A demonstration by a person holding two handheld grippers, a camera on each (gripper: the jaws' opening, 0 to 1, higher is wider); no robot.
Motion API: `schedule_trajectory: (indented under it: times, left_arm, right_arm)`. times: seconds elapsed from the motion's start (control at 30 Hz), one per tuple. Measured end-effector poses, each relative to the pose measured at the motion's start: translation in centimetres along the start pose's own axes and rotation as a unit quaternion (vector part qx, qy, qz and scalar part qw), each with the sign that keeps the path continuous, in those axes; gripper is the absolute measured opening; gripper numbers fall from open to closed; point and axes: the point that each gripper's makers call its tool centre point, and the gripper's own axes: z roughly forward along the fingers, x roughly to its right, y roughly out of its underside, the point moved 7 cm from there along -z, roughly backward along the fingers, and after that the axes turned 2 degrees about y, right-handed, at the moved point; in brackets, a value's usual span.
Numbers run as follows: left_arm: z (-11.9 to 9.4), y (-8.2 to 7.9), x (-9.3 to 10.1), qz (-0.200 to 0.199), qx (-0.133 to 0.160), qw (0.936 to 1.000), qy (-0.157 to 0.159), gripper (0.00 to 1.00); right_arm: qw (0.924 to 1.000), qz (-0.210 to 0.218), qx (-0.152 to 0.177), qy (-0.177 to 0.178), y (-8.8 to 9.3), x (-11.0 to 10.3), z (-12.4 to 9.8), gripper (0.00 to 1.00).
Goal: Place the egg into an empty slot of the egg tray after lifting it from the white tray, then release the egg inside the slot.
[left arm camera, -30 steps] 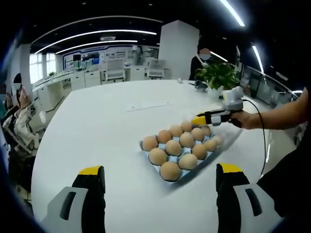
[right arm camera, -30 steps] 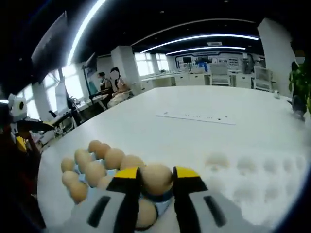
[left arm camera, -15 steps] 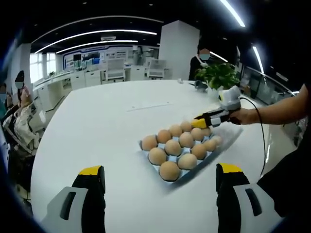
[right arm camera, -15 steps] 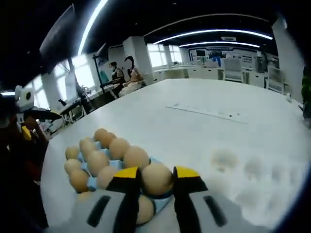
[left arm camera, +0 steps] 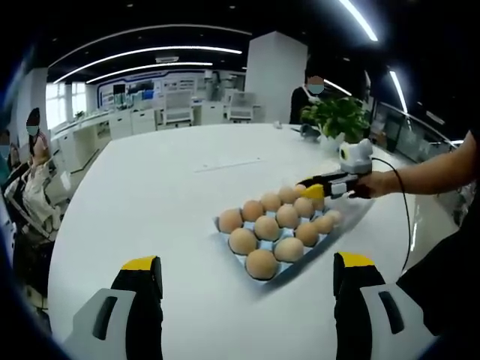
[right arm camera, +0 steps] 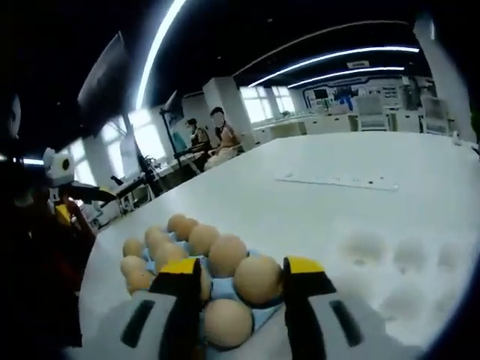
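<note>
Your right gripper (right arm camera: 240,279) stands part open around the egg (right arm camera: 257,279) seated in the egg tray (right arm camera: 225,288), gripping nothing, so withdraw straight or a jaw may clip neighbouring eggs; your left gripper (left arm camera: 247,281) stands wide open and empty.

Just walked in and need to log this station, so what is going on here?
A person is loading eggs into a blue egg tray on a white table. The right gripper hangs over the tray's corner with its jaws spread; an egg lies between them in a slot, seemingly released. The left gripper is held back from the tray, open and holding nothing. The white tray beside it shows bare dimples.
</note>
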Motion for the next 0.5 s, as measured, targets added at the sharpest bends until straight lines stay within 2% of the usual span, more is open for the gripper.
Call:
schedule_trajectory:
  times: [0.13, 0.2, 0.33, 0.5]
  left_arm:
    - [0.0, 0.0, 0.1, 0.001, -0.002, 1.0000, 0.001, 0.95]
    - [0.1, 0.1, 0.1, 0.001, -0.003, 1.0000, 0.001, 0.95]
    - [0.1, 0.0, 0.3, -0.004, -0.001, 1.0000, 0.008, 0.95]
    - [0.2, 0.1, 0.3, -0.004, 0.000, 0.9999, 0.009, 0.95]
  right_arm:
    - [0.9998, -0.005, 0.010, -0.014, 0.1, -0.8, -0.1, 0.66]
    - [0.9997, -0.009, 0.010, -0.019, 0.0, -1.0, 0.0, 0.70]
    - [0.9990, 0.003, 0.027, -0.035, -0.2, -1.6, 0.1, 0.90]
    - [0.9987, -0.005, 0.026, -0.043, -0.2, -2.1, 0.1, 1.00]
